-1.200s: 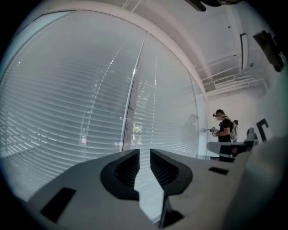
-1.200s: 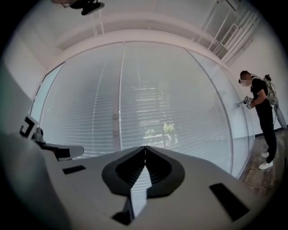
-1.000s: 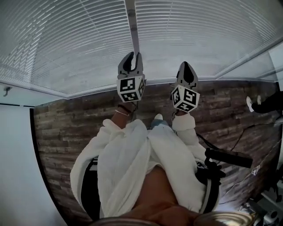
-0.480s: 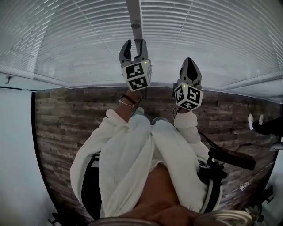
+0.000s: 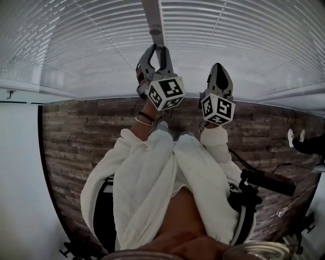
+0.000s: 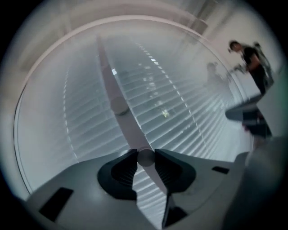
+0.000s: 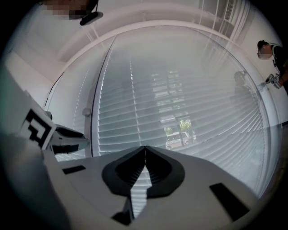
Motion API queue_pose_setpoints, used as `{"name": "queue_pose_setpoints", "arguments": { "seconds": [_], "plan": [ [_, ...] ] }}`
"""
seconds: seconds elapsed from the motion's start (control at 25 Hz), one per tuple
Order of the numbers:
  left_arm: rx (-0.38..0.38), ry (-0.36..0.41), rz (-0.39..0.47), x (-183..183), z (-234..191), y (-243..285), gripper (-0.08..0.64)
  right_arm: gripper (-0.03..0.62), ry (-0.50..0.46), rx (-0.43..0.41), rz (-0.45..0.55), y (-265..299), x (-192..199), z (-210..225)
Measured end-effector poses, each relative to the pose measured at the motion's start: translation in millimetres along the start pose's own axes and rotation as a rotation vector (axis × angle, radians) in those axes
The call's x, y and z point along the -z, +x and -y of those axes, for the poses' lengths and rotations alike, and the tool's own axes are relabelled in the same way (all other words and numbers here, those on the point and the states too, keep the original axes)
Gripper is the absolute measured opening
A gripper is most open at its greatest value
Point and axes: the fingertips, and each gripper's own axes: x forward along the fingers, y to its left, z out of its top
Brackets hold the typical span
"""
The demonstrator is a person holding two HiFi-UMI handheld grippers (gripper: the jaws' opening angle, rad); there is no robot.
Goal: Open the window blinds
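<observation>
The blinds [image 5: 76, 45] hung down over the whole window. Their slats were mostly closed, and a car and some trees showed faintly through them in the right gripper view. The wand [image 5: 154, 15] dangled in front of them near the middle. The left gripper [image 5: 157, 49] was held level against it. Its jaws had just been closing, and their tips pinched the wand low down. The right gripper [image 5: 219, 66] hovered just beside it on the right, pointing at the slats, with its jaws pressed together and nothing between them. Well off to the right, another person [image 7: 275, 56] stood by the window.
</observation>
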Motion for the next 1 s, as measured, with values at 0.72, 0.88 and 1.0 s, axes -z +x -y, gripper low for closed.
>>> {"name": "queue_pose_setpoints", "arguments": {
  "seconds": [0.72,0.88,1.0],
  "plan": [
    [0.067,-0.378,-0.065,5.5,-2.2,17.9,0.126,0.011,0.001,0.043,0.012,-9.5,-0.4,19.8],
    [-0.061,0.264,-0.107,3.4,7.4,17.1,0.124,0.011,-0.001,0.036,0.017,-9.6,-1.8,18.4],
    [-0.104,0.344,-0.063,0.0,9.7,15.3,0.124,0.011,0.006,0.03,0.015,-8.8,-0.1,16.2]
  ]
}}
